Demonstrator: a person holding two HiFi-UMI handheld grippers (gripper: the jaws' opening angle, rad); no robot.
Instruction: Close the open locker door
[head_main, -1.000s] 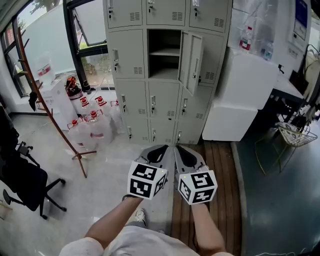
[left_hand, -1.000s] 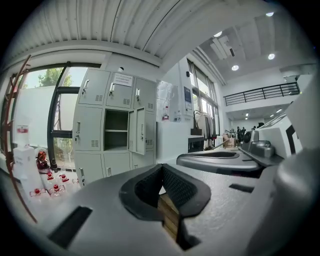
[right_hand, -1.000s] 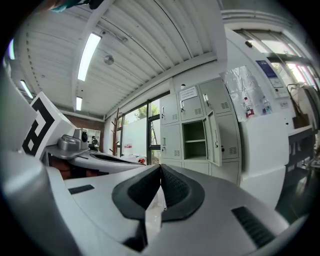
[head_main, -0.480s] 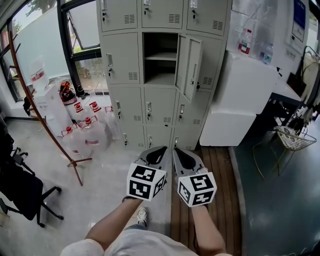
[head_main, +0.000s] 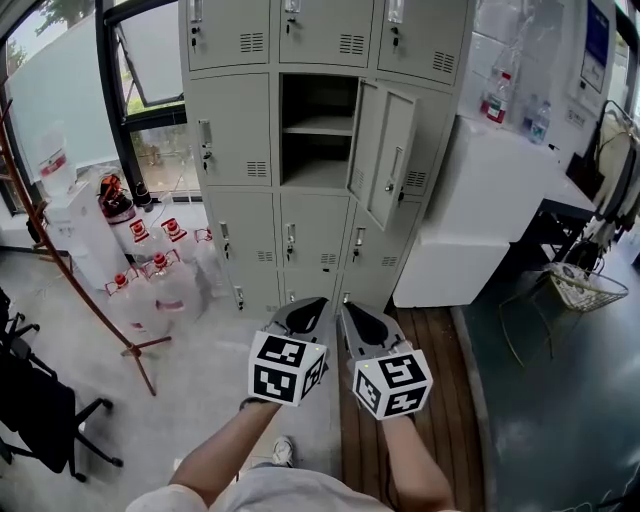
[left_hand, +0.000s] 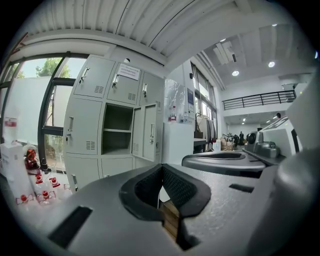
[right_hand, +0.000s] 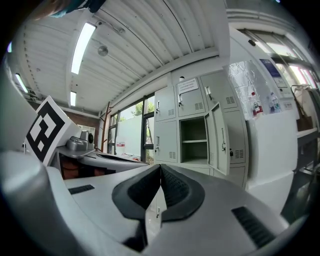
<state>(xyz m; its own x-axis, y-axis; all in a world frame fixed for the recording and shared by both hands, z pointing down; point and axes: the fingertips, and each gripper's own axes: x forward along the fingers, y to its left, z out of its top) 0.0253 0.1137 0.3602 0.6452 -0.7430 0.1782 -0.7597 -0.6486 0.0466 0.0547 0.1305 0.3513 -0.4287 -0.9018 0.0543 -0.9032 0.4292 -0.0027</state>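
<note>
A grey bank of lockers (head_main: 250, 130) stands ahead. One middle compartment (head_main: 318, 130) is open, with a shelf inside. Its door (head_main: 385, 155) hangs out to the right, handle facing me; it also shows in the left gripper view (left_hand: 147, 132) and the right gripper view (right_hand: 220, 142). My left gripper (head_main: 305, 310) and right gripper (head_main: 362, 315) are held side by side low in the head view, well short of the lockers. Both have their jaws together with nothing between them.
Water jugs with red caps (head_main: 160, 265) sit on the floor left of the lockers, beside a leaning wooden pole stand (head_main: 70, 250). A white cabinet (head_main: 480, 210) stands right of the lockers. A black office chair (head_main: 40, 410) is at the left, a wire basket (head_main: 580, 285) at the right.
Both grippers and the head have moved toward the lockers, which now look larger and nearer. The jaws have stayed together and the door hangs as before.
</note>
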